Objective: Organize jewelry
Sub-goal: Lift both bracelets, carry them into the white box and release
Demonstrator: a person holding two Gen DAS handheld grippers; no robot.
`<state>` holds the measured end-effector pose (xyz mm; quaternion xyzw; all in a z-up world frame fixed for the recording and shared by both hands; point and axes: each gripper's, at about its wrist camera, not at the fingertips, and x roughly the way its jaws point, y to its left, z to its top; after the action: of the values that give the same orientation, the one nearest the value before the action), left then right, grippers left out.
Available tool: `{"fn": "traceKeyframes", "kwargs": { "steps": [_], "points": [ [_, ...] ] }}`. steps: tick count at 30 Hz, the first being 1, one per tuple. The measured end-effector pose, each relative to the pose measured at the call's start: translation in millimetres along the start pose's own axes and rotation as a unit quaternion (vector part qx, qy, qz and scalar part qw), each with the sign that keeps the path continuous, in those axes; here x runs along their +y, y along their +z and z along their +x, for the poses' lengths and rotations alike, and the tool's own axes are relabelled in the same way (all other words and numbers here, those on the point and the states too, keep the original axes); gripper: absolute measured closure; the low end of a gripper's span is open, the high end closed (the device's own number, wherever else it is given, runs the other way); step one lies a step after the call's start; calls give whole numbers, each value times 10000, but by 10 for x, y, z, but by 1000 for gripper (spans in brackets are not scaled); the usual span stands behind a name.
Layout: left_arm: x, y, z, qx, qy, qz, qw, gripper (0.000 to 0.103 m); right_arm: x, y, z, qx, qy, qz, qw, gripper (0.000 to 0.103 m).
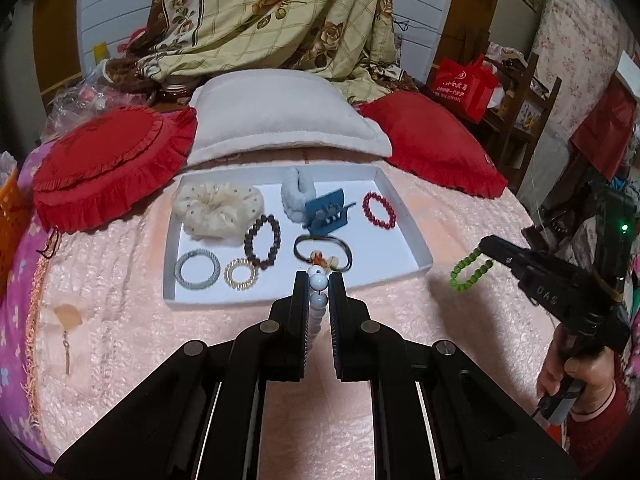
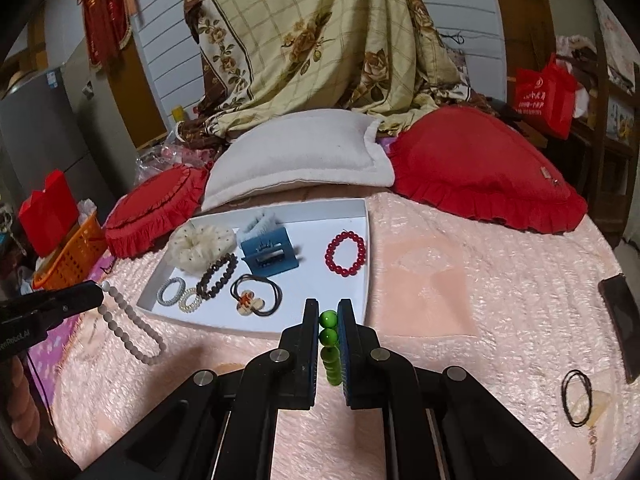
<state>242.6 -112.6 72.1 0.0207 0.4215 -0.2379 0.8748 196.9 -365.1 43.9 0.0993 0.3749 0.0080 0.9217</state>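
Writing legible: "DAS" moulded on the right tongs' black arm, right edge of the left wrist view; "...enRoboLAI" (partly cut off) on the left tongs' arm, far left of the right wrist view. White print on the red bag [image 1: 464, 84], upper right, too small to read.

Left tongs [image 1: 319, 280]: nearly closed, pinching a white bead bracelet [image 1: 319, 304] of smooth round beads; in the right wrist view the strand hangs in a loop at lower left, above the blanket.

Right tongs [image 2: 329, 306]: nearly closed, clamped on a green bead bracelet [image 2: 329, 336] of glossy beads; its loop dangles free at the right of the left wrist view.

Tray [image 1: 404, 216]: shallow white rectangular tray, centre frame, on a pink fluffy blanket [image 1: 120, 312] over the bed.

Tray contents: cream scrunchie [image 1: 218, 210]; blue hair claw [image 1: 328, 210]; red bead bracelet [image 1: 379, 211]; dark wooden bead bracelet [image 1: 262, 246]; grey coil tie [image 1: 197, 269]; clear coil tie [image 1: 241, 275]; black hair tie [image 1: 322, 254] with an orange charm (partly hidden by the left tongs' tips).

Outside tray: thin black elastic loop [image 2: 576, 398], lower right of the right wrist view.

Hard to make out: small object with a pendant, lower left of the left wrist view; dark flat item cut off at the right wrist view's right edge.

Person: hand [image 1: 568, 368] and red sleeve, lower right of the left wrist view.
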Motion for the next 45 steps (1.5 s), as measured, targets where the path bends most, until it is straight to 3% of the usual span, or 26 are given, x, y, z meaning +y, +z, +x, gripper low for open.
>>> {"fn": "traceKeyframes", "kwargs": {
  "steps": [7, 11, 16, 21, 26, 29, 31, 40, 45],
  "points": [
    [-111, 409, 238, -89, -122, -54, 9999, 95, 75, 348, 423, 203, 73, 268, 9994, 94],
    [-120, 533, 591, 43, 21, 9, 10000, 95, 65, 479, 626, 200, 226, 563, 9980, 94],
    [105, 321, 1130, 616, 277, -200, 9975, 95, 14, 315, 1043, 616, 304, 794, 9945, 94],
    [269, 127, 1355, 797, 592, -106, 9950, 95, -21, 69, 1290, 946, 290, 844, 9915, 94],
    [377, 14, 1489, 935, 706, -193, 9929, 95, -25, -66, 1346, 1053, 217, 911, 9900, 93],
    [414, -111, 1543, 1089, 680, -263, 9914, 95, 27, -96, 1296, 934, 132, 728, 9929, 79],
    [437, -167, 1510, 968, 660, -322, 9926, 94, 70, -120, 1274, 924, 116, 583, 9939, 72],
    [439, -299, 1391, 964, 571, -468, 9926, 94, 211, -296, 1143, 941, -110, -222, 9953, 71],
    [409, -317, 1360, 866, 827, -524, 9914, 92, 234, -341, 1113, 796, -235, -367, 9959, 71]
  ]
}}
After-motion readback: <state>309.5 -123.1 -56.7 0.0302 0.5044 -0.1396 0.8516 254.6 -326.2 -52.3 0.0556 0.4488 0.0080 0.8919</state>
